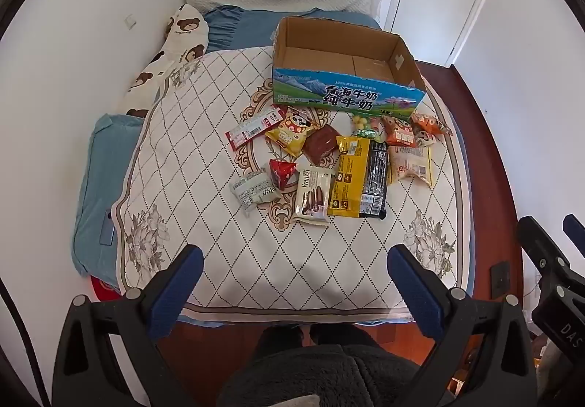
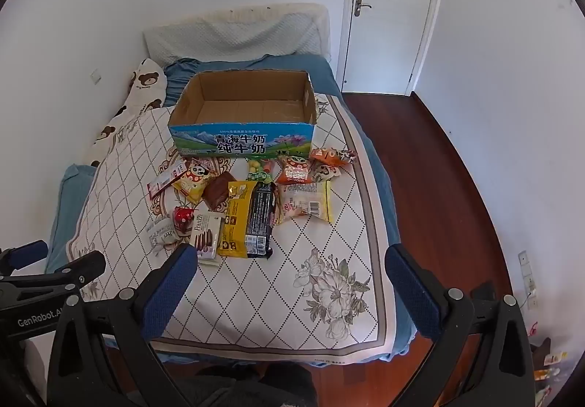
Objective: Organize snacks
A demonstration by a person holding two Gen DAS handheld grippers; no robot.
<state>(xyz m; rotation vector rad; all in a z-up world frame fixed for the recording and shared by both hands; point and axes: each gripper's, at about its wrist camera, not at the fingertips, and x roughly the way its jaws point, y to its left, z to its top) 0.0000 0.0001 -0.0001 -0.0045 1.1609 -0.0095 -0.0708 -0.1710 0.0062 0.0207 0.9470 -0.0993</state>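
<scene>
An open cardboard milk box (image 1: 343,92) (image 2: 241,142) with nothing inside stands on the quilted bed cover (image 1: 204,136) (image 2: 321,235). In front of it lie several snack packets: a yellow panda bag (image 1: 290,131) (image 2: 192,180), a yellow and black biscuit pack (image 1: 356,177) (image 2: 246,220), a Franzzi wafer pack (image 1: 312,195) (image 2: 206,233), an orange bag (image 1: 400,131) (image 2: 294,169) and a pale bread packet (image 1: 409,164) (image 2: 305,204). My left gripper (image 1: 294,261) hangs open over the bed's near end, nothing between its fingers. My right gripper (image 2: 290,259) is open too, its left finger just short of the wafer pack.
A bear-print pillow (image 1: 172,52) (image 2: 140,92) lies along the left wall, with blue bedding (image 1: 98,180) beside the cover. Red wood floor (image 2: 431,158) and a white door (image 2: 395,12) are to the right. A person's dark trousers (image 1: 321,374) show below the grippers.
</scene>
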